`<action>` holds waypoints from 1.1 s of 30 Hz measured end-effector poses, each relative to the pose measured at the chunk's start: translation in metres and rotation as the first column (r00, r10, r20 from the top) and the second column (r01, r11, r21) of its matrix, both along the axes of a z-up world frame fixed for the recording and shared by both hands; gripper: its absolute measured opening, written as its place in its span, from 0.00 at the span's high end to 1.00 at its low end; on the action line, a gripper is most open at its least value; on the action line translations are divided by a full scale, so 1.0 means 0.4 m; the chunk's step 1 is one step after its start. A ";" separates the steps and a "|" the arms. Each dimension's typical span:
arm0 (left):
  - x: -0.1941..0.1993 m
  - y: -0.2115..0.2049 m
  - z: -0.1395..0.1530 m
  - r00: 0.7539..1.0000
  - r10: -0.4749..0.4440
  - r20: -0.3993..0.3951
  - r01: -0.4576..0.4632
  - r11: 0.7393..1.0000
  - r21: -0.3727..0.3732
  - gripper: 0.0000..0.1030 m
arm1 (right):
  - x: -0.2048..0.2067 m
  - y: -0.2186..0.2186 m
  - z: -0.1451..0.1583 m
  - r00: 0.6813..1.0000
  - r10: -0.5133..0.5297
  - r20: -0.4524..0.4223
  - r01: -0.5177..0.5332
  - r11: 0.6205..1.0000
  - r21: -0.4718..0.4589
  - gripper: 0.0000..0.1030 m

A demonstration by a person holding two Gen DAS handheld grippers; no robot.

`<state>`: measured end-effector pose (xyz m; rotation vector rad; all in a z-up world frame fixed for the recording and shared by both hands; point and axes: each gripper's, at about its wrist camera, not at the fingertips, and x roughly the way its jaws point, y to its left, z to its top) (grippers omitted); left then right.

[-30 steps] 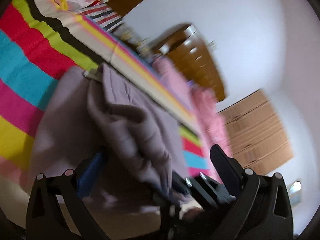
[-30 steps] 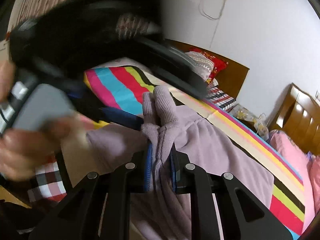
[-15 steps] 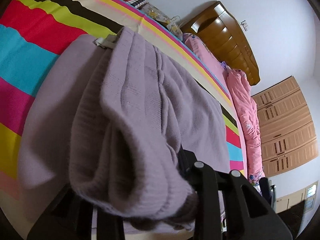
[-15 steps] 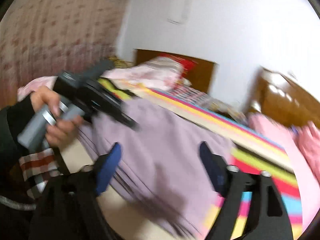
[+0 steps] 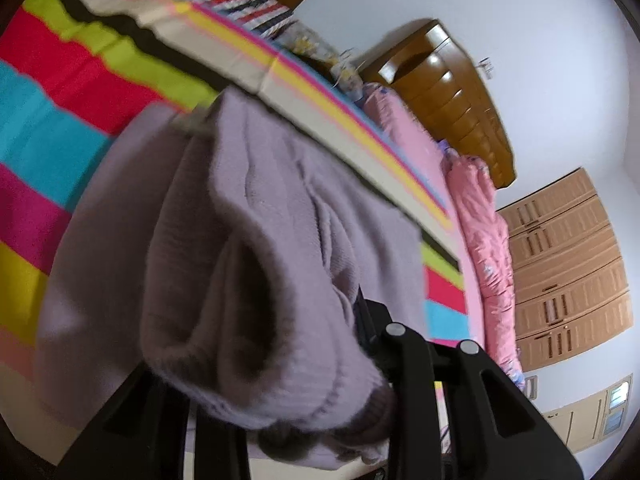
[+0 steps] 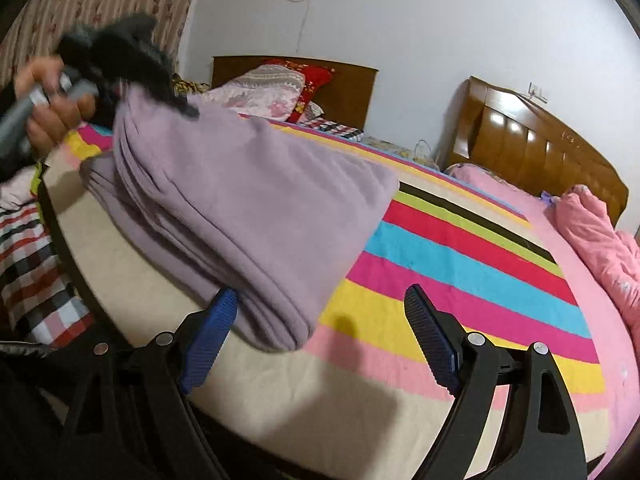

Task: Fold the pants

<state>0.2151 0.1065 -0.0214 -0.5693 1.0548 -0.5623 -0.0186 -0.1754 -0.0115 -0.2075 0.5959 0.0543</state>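
**Lilac pants bunched on the striped bed**

Bedroom walls were pale, and a bed carried a striped blanket point(image 6: 472, 264) in pink, blue, red and yellow.

Right tongs point(image 6: 326, 344) stood wide apart, blue pads bare, holding nothing. Their left pad sat just beside the near folded edge of the pants point(image 6: 240, 208), the other pad hung over the stripes, well clear of the cloth. From there the lilac pants ran away as a thick folded stack toward the left tongs point(image 6: 160, 80), which a hand point(image 6: 48, 116) gripped at the far end, blurred, with the fabric lifted there.

In the left wrist view the left tongs point(image 5: 280, 360) were clamped on the pants point(image 5: 256, 264): a fat ribbed roll of lilac cloth buried the fingers, draping down and across the blanket point(image 5: 60, 120).

Beyond lay pink bedding point(image 6: 592, 224), a wooden headboard point(image 6: 532, 144) and a wardrobe point(image 5: 568, 264).
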 end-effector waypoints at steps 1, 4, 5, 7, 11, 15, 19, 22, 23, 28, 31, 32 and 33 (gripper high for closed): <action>-0.001 -0.002 0.014 1.000 0.000 0.005 0.000 1.000 -0.017 0.72 | 0.008 0.004 -0.004 1.000 0.001 -0.003 -0.001 1.000 -0.008 0.20; -0.002 -0.023 0.065 0.999 -0.016 0.031 0.018 0.999 -0.045 0.73 | 0.001 0.012 -0.005 1.000 -0.011 0.013 0.011 1.000 -0.021 0.20; -0.001 -0.031 0.080 0.999 -0.022 0.038 0.024 0.998 -0.053 0.73 | 0.009 0.015 -0.009 1.000 -0.019 0.025 0.020 0.999 -0.044 0.20; -0.001 -0.052 0.112 0.998 -0.035 0.051 0.038 0.996 -0.076 0.74 | 0.014 0.030 -0.016 0.999 -0.028 0.047 0.033 0.994 -0.103 0.18; -0.013 -0.072 0.179 0.993 -0.047 0.107 0.057 0.994 -0.093 0.76 | 0.027 0.035 -0.011 0.994 -0.082 0.072 0.094 0.981 -0.171 0.18; -0.068 -0.013 0.230 0.979 -0.048 0.198 0.064 0.995 -0.076 0.77 | 0.016 0.021 0.024 0.989 -0.100 0.111 0.117 0.980 -0.163 0.18; -0.086 0.115 0.032 0.997 0.028 0.077 -0.024 0.998 -0.063 0.77 | 0.039 0.011 -0.020 0.995 -0.094 0.016 0.095 0.986 -0.136 0.18; -0.110 0.176 -0.132 0.997 0.049 0.051 -0.040 0.985 -0.168 0.77 | 0.042 0.000 -0.025 0.995 -0.096 0.005 0.096 0.989 -0.109 0.17; -0.121 0.174 -0.123 0.995 0.043 0.085 -0.029 0.987 -0.155 0.78 | 0.044 -0.002 -0.023 0.996 -0.094 0.002 0.094 0.989 -0.113 0.17; -0.121 0.147 -0.051 0.990 0.030 0.141 -0.018 0.996 -0.089 0.78 | 0.042 0.004 -0.010 0.995 -0.097 -0.006 0.095 0.988 -0.126 0.17; -0.154 0.123 0.042 0.962 -0.004 0.273 0.004 1.000 0.002 0.77 | 0.039 0.013 0.005 0.995 -0.095 -0.001 0.094 0.987 -0.133 0.17; -0.153 0.123 0.053 0.958 -0.006 0.286 0.005 1.000 0.005 0.77 | 0.039 0.016 0.003 0.996 -0.092 -0.004 0.091 0.987 -0.129 0.17; -0.148 0.134 0.045 0.961 -0.001 0.278 0.002 1.000 -0.005 0.77 | 0.040 0.015 -0.001 0.996 -0.088 -0.009 0.086 0.988 -0.126 0.17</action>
